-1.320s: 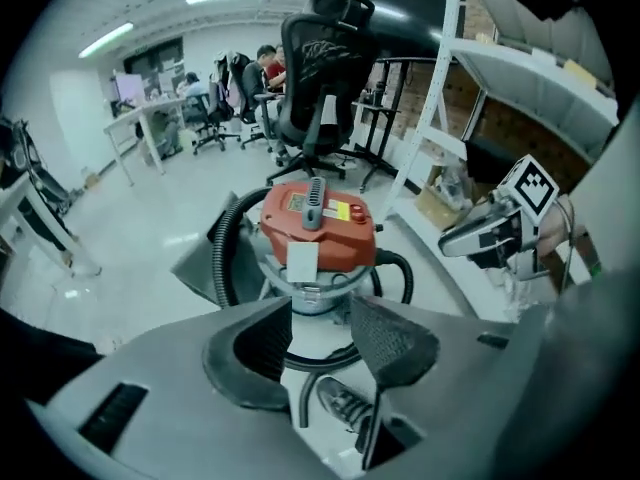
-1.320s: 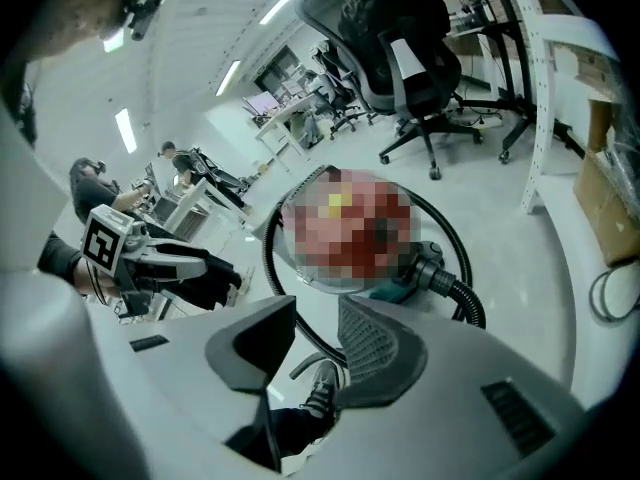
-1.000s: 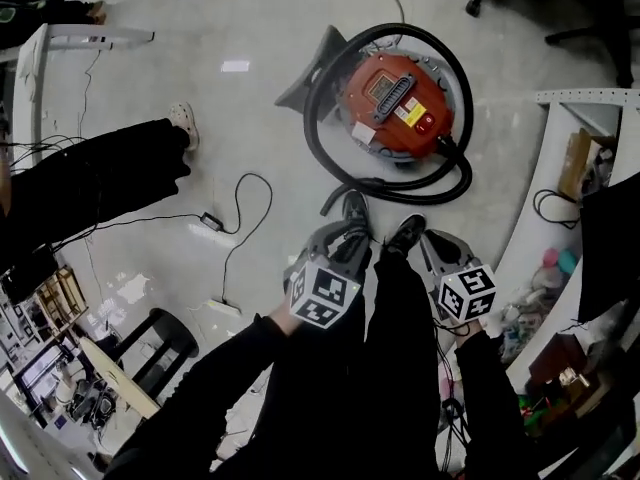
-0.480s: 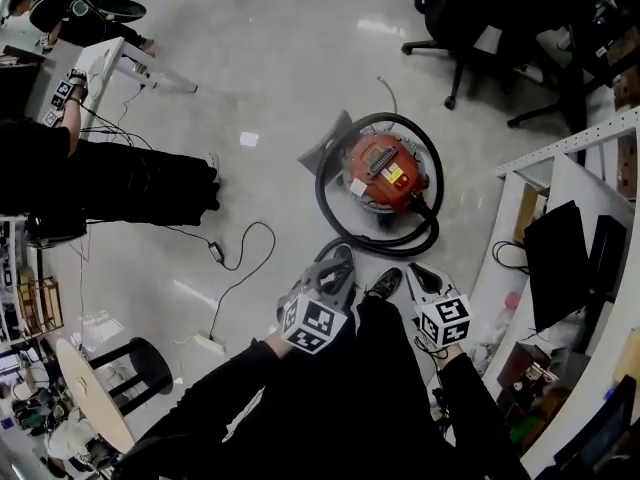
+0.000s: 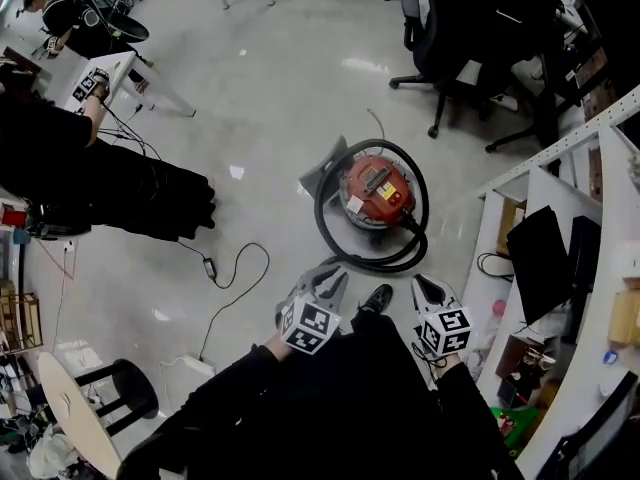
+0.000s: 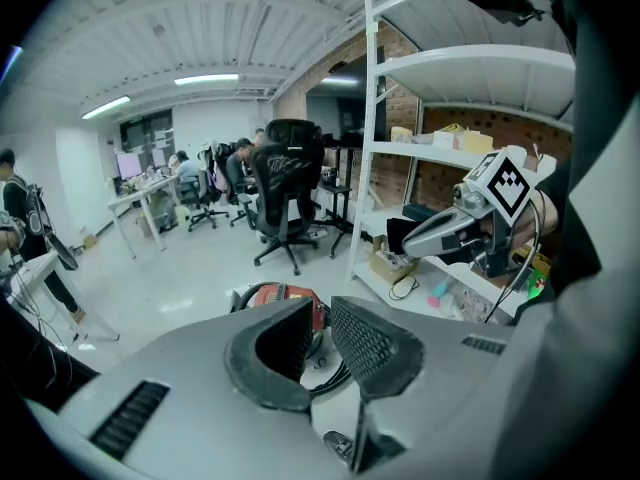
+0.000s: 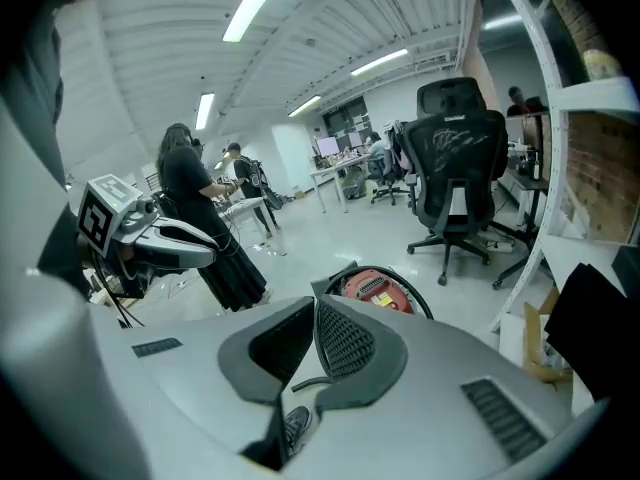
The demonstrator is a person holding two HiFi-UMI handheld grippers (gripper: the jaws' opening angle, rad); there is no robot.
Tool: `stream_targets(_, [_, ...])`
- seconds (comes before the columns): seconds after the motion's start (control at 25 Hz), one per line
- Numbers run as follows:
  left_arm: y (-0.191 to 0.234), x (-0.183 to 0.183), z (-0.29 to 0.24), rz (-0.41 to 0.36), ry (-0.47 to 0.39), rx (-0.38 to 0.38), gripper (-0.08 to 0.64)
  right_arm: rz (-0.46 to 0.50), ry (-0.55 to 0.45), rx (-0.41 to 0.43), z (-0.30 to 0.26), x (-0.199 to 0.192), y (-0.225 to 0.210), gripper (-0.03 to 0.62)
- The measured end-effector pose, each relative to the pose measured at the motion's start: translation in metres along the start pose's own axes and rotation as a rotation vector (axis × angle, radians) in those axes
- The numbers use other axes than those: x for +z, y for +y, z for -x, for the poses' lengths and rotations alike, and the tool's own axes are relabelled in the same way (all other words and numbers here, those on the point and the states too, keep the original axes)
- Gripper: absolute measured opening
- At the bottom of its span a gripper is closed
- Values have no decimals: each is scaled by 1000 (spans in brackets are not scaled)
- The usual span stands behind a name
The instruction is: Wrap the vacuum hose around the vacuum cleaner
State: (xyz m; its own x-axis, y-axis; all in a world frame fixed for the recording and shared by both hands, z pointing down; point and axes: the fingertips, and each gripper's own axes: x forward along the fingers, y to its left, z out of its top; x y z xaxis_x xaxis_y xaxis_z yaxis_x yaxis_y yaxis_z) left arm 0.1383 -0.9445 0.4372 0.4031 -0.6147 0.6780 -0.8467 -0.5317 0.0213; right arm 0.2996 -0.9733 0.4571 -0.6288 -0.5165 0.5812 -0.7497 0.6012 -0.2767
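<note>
The red vacuum cleaner stands on the pale floor with its black hose looped around its body. Both grippers hang well above and short of it, touching neither. My left gripper has just been closing; its jaws show a thin slit with nothing between them. My right gripper is shut and empty, its tips meeting. Past the jaws, the vacuum shows in the left gripper view, and the vacuum and hose in the right gripper view.
Black office chairs stand beyond the vacuum. White shelving runs along the right. A person in black stands at the left. A thin cable with an adapter lies on the floor, with a stool nearby.
Both grippers and the head camera have risen. The vacuum and hose now look smaller and farther off, and have not moved on the floor.
</note>
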Motion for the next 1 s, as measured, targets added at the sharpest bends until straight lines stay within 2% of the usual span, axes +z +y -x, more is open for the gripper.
stream_targets(0.12, [13,-6,25,4,-61,-18,74,2,-44,-67,11,14,24,31])
stream_targets(0.28, [30,-23,52,27,-125,-80,74,18,-117,-143,22,39,63,28])
stream_targets(0.48, [17,-35,61,40,-150,-210,74,38,-110,-205,41,30,100,26])
stream_targets(0.64, [-4,-37,74,21,-138,-252,74,41,-95,-190,43,21,116,26])
stream_targets(0.8, [-37,-29,84,-17,-139,-282,74,38,-122,-191,61,18,115,26])
stream_targets(1.0, [-71,-20,94,-32,-129,-262,74,34,-173,-176,92,7,111,26])
